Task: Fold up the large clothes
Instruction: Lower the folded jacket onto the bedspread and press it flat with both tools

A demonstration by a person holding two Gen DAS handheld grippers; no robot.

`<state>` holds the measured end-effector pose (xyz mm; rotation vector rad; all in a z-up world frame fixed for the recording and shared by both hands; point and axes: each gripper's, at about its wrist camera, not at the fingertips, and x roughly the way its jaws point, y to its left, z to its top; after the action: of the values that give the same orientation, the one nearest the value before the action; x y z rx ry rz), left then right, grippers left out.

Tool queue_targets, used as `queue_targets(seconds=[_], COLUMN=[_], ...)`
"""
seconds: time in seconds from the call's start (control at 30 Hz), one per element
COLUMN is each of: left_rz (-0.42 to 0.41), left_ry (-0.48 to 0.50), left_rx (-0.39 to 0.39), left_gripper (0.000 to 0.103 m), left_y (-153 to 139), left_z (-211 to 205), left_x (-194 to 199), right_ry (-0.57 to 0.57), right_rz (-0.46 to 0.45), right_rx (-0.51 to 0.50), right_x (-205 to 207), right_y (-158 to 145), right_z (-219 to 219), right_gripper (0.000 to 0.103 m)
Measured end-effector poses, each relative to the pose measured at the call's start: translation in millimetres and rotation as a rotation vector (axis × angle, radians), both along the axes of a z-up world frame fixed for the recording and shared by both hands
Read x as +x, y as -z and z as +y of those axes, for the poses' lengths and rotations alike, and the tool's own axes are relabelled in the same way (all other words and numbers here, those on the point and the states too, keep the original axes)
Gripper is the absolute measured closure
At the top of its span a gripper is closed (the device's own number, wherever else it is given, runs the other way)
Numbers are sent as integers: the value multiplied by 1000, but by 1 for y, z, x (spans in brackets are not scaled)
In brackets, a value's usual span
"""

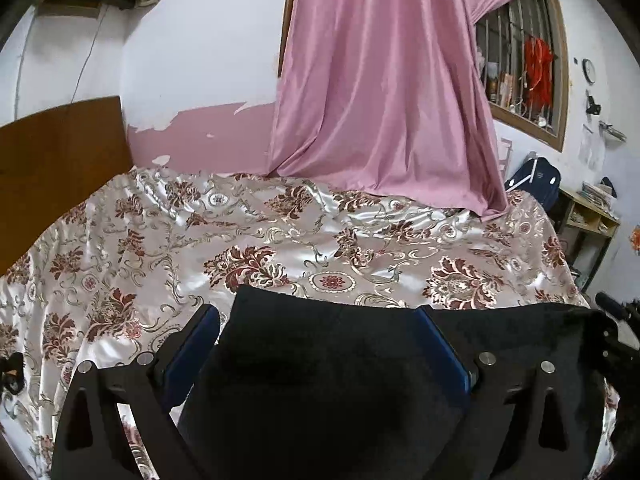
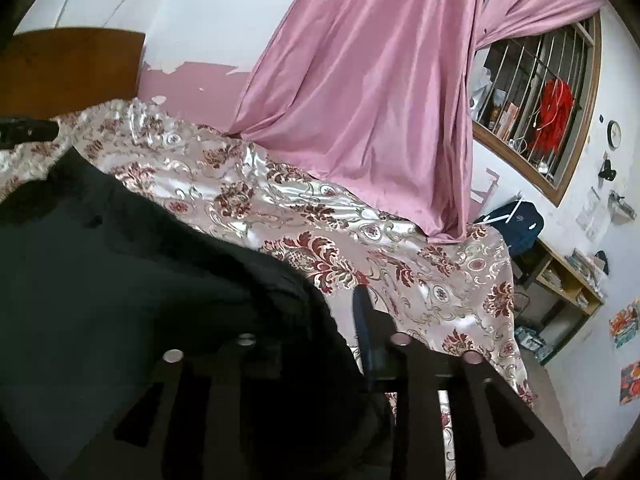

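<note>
**Black garment laid on the bed, both grips being loosened**

Black garment (image 1: pixel 328 368) is spread over the floral bedspread (image 1: pixel 280 240), directly beneath and between the two grippers. It seems to have been laid flat there so that a fold can be set and left to lie. The left gripper (image 1: pixel 320 344) is seen with its blue pads wide apart; the cloth lies between them, but neither pad presses on it, so nothing is held. The right gripper (image 2: pixel 320 332) is only partly readable: one blue finger (image 2: pixel 362 320) shows just beyond the cloth's edge, while the other is hidden by the dark fabric (image 2: pixel 160 280). Whether that fabric is still pinched cannot be told.

The garment's far edge is seen just ahead of the left fingertips, running across to the right, fairly straight. Beyond that edge, open bedspread is offered forward and to the left of the grippers. Further ahead the room is bounded by the pink curtain (image 1: pixel 380 100), whose hem rests on the bed, and by the wooden headboard (image 1: pixel 60 152) on the left.
</note>
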<state>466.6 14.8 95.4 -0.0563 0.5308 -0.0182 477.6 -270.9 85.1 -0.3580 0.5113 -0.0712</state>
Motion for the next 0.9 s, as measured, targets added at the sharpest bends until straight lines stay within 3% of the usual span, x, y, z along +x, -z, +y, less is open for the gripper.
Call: queue_targets(seconds=[0.13,0.2,0.33,0.4,0.47,0.63,0.8,0.9], left_rz=[-44,-76,-110,-98,-71,-28,-6,28], left_ry=[27,53,113,142,171,242,295,324], left_rx=[58,89,142,148,133,82,105,109], left_gripper=[6,6,6,5,4,4,4,4], left_y=[-7,-10,-6,0,10,38,77,96], left_z=[-7,-14,-26,-29,-30,-27,-32,-38], left_x=[-27,-47,-79,-91,-102,-126,-136,-127], right_ry=[-11,-7,-38,-62,-71,-103,-141,-127], right_rz=[-38,-67,-78,-77,-77,-22,55,26], right_rx=[36,63,123,138,142,202,323,352], right_x=[-18,-28,-50,-65,-78,-115,-131,-134], right_y=[-19,-30,-45,-45,-39,-4,50,80], right_z=[-9,-14,-17,-16,-14,-13,-19,-20], right_gripper=[53,40,37,15,6,6,6,6])
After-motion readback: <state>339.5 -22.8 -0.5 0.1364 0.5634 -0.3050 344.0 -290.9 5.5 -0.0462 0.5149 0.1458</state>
